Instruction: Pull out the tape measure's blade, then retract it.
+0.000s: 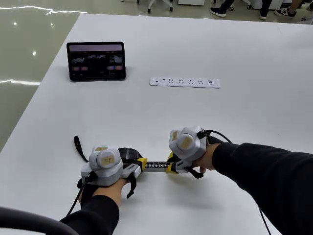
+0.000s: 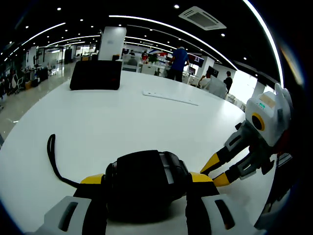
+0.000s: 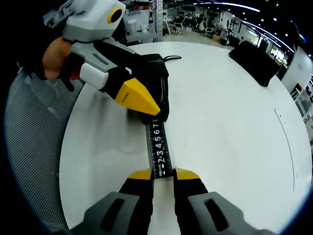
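Observation:
A black tape measure (image 2: 146, 183) lies on the white table, and my left gripper (image 2: 146, 177) is shut on its case. In the head view the case (image 1: 128, 155) sits between that gripper's yellow-tipped jaws. A short length of black blade (image 3: 159, 147) with white numerals runs out from the case (image 3: 154, 78) to my right gripper (image 3: 163, 173), which is shut on the blade's end. The head view has the blade (image 1: 156, 166) spanning the small gap between the left gripper (image 1: 138, 165) and the right gripper (image 1: 171, 167). The case's black wrist strap (image 2: 53, 159) trails to the left.
A dark tablet (image 1: 96, 60) stands propped at the back left of the table (image 1: 234, 49). A white power strip (image 1: 185, 82) lies flat behind the grippers. The table's left edge borders a glossy floor. People stand far off in the room (image 2: 178, 61).

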Available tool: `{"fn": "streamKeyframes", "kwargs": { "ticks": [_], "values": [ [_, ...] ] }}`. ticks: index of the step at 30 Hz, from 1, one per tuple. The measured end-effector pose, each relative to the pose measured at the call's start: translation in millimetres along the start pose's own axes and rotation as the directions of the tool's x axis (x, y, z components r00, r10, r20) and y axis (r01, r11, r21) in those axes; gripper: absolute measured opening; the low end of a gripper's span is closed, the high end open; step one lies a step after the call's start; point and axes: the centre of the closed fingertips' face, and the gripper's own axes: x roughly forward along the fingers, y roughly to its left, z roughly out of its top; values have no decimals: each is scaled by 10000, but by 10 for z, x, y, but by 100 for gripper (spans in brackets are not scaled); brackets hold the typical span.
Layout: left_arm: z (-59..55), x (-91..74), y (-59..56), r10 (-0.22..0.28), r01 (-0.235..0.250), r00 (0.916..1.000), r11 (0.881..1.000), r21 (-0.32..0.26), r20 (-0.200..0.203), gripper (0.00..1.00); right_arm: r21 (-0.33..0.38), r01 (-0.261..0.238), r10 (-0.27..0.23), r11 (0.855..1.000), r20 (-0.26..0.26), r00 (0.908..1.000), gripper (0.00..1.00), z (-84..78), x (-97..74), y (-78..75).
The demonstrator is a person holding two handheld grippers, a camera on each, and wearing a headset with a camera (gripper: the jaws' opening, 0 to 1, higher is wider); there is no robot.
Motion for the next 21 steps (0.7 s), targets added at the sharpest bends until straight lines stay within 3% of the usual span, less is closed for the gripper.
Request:
{"fn": "streamKeyframes", "kwargs": {
  "ticks": [21],
  "values": [
    [3,7,-9,-13,13,10000,10000,-46,13,61,-37,-79,80,10000,276,9996,11,153,94,15]
  ]
}}
